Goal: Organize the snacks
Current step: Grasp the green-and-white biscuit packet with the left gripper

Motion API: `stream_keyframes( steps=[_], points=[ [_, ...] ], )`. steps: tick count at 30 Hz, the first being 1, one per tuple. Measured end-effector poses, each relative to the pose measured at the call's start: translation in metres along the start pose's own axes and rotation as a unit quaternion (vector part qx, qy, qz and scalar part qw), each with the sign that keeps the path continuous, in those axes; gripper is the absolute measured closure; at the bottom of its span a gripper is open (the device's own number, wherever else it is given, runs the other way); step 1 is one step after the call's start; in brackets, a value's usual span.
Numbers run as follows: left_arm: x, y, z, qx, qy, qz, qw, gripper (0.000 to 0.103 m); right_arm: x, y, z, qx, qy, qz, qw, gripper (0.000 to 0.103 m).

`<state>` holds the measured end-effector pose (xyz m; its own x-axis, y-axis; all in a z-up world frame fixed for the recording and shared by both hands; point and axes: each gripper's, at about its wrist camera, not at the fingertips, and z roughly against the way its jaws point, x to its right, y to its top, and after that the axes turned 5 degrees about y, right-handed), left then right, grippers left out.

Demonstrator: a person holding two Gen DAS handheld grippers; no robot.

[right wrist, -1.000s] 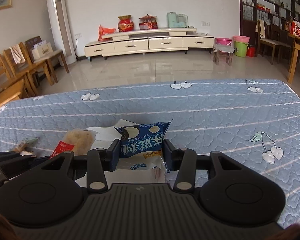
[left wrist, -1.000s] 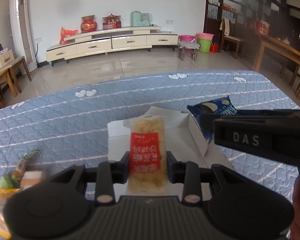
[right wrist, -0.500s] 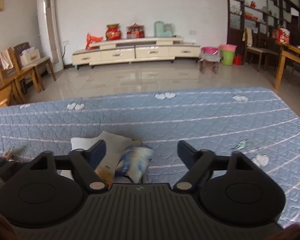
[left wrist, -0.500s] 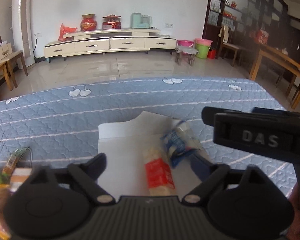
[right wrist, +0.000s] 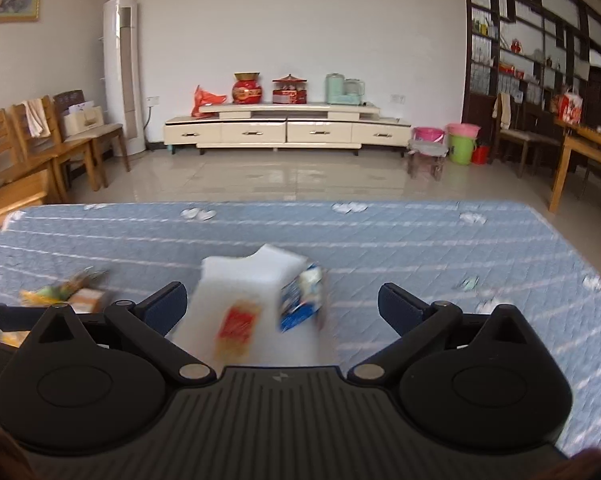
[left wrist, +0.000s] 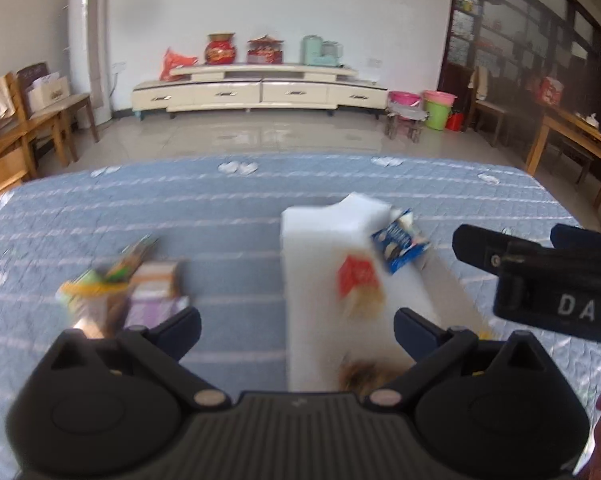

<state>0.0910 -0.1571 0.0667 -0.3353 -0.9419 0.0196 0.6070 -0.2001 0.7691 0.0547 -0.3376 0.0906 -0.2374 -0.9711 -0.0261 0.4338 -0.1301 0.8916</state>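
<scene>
A white open box [left wrist: 320, 240] [right wrist: 240, 280] lies on the blue quilted surface [left wrist: 220, 208]. Inside it lie a red-labelled snack pack [left wrist: 358, 280] [right wrist: 238, 324] and a blue snack pack [left wrist: 400, 246] [right wrist: 302, 300]. My left gripper [left wrist: 296, 330] is open and empty, raised above the near end of the box. My right gripper [right wrist: 282, 306] is open and empty above the box; its body shows at the right of the left wrist view [left wrist: 540, 280]. A blurred pile of loose snacks [left wrist: 120, 288] [right wrist: 68, 292] lies left of the box.
The quilted surface's far edge [right wrist: 300, 202] meets a tiled floor. Wooden chairs [right wrist: 40, 160] stand at the left, a low TV cabinet [right wrist: 288, 130] at the back wall, and a wooden table [right wrist: 580, 160] at the right.
Both grippers opened and let their packs drop into the box, then drew back and up. The view has shifted so the loose snack pile shows more to the left.
</scene>
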Motion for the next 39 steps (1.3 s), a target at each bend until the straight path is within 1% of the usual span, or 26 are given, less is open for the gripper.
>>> stream_keyframes(
  steps=[2,4,7,11,15,19,25,28,32,39],
  points=[
    [-0.014,-0.01,0.006,-0.007,0.008,0.008,0.9999,0.001,-0.007,-0.007,0.004,-0.006,0.015,-0.014,1.0,0.0],
    [-0.029,-0.02,0.013,-0.013,0.014,0.009,0.9998,0.001,-0.018,-0.016,0.013,-0.011,0.03,-0.016,0.999,0.0],
    [-0.053,-0.034,0.025,-0.011,0.038,0.016,0.9991,0.001,-0.04,-0.028,0.021,-0.017,0.045,0.0,0.999,0.0],
    [-0.089,-0.048,0.04,-0.007,0.069,0.033,0.997,0.001,-0.058,-0.041,0.031,-0.018,0.071,-0.001,0.997,0.0],
    [-0.122,-0.064,0.047,-0.014,0.085,0.06,0.9944,0.001,-0.072,-0.054,0.034,-0.027,0.085,0.002,0.996,0.0],
    [-0.143,-0.079,0.048,-0.019,0.109,0.071,0.9913,0.001,-0.083,-0.062,0.032,-0.033,0.099,0.015,0.994,0.0],
    [-0.166,-0.092,0.035,-0.036,0.121,0.096,0.9874,0.001,-0.099,-0.073,0.023,-0.05,0.122,0.038,0.99,0.0],
    [-0.175,-0.096,0.023,-0.046,0.118,0.102,0.9867,0.001,-0.102,-0.078,0.022,-0.063,0.134,0.05,0.988,0.0],
    [-0.181,-0.098,0.002,-0.062,0.118,0.097,0.9863,0.001,-0.108,-0.085,0.016,-0.075,0.147,0.059,0.984,0.0],
    [-0.183,-0.088,-0.038,-0.078,0.121,0.08,0.9863,0.002,-0.117,-0.093,0.006,-0.092,0.162,0.08,0.979,0.0]
  ],
)
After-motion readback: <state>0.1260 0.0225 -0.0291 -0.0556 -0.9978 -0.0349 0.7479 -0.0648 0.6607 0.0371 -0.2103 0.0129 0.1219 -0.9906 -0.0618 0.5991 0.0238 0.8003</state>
